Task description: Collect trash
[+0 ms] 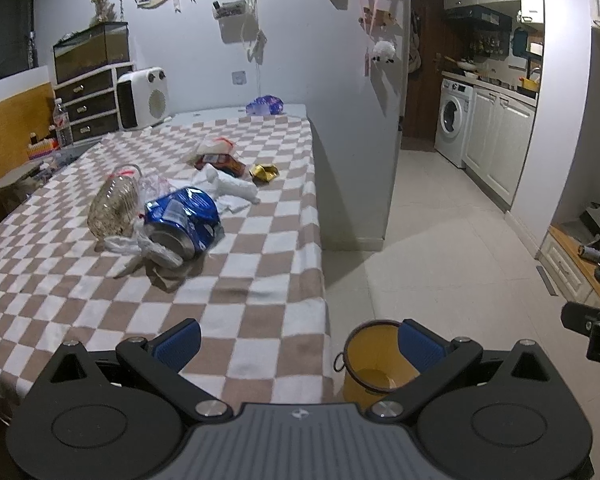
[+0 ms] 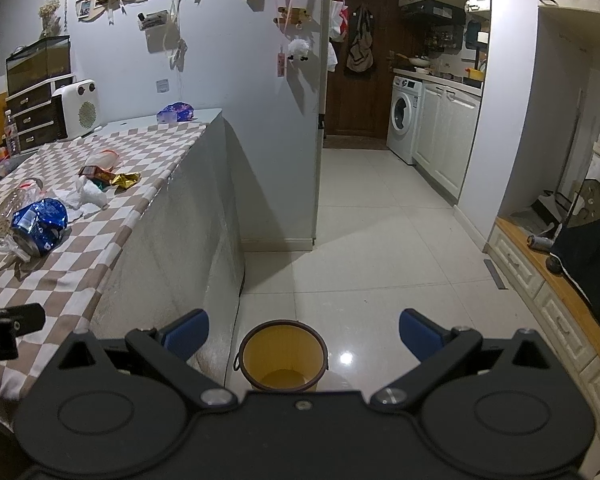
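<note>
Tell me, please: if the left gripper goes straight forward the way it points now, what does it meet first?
Probably the checkered tablecloth near the table's right edge. The open left gripper holds nothing; the crushed blue can lies farther ahead, left of that line. Depth is unclear.

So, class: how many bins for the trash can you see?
1: a round yellow plastic bin stands on the tiled floor beside the checkered table.

Each claw, left (image 1: 298, 344) and right (image 2: 304, 334), has black linkage arms, silver screws and ribbed blue pads (image 1: 178, 342).
</note>
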`<state>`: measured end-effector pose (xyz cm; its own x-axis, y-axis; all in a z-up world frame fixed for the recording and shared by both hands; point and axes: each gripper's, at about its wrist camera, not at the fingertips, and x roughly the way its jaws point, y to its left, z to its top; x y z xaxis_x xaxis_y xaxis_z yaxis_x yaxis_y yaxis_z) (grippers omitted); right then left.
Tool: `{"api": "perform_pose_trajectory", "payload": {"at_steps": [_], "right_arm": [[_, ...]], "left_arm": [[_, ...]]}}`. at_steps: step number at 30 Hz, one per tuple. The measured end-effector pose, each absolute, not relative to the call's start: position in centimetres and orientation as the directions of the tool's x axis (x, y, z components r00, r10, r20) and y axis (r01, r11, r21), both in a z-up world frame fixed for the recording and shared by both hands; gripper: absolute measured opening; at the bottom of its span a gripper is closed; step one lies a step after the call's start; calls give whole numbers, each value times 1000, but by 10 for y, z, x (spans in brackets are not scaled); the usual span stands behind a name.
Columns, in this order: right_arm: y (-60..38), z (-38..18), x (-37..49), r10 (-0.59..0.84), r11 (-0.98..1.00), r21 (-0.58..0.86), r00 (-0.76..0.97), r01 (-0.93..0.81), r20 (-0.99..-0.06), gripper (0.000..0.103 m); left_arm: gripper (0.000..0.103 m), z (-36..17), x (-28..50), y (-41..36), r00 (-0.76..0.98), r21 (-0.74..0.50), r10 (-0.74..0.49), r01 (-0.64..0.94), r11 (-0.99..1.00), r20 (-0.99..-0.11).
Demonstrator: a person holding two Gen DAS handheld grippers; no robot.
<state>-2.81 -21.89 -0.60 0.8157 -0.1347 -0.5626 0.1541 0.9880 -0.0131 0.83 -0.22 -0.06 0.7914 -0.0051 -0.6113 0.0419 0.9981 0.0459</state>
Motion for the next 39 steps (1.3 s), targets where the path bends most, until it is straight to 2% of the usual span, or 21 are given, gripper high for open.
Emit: {"api": "perform_pose_trajectory", "payload": {"at_steps": [9, 22, 28, 35, 39], "right_arm": [[-216, -5, -3, -120, 990, -2, 829, 142, -547, 103], [-171, 1, 50, -2, 1000, -3, 864, 0, -503, 103], [-151, 0, 78, 101, 995, 49, 885, -89, -454, 103], [-119, -4, 112, 210, 977, 109, 899, -181, -384, 103], [-94, -7, 135, 318, 948, 152, 873, -281, -370, 103]], "left_arm": [[103, -1, 31, 36, 809, 10, 45, -49, 999, -587], [103, -9, 67, 112, 803, -3, 171, -211, 977, -571], [103, -10, 82, 154, 820, -107, 124, -220, 970, -559], [103, -3, 112, 185, 828, -99, 116, -202, 974, -549], [103, 0, 139, 204, 821, -156, 62, -181, 971, -568]]}}
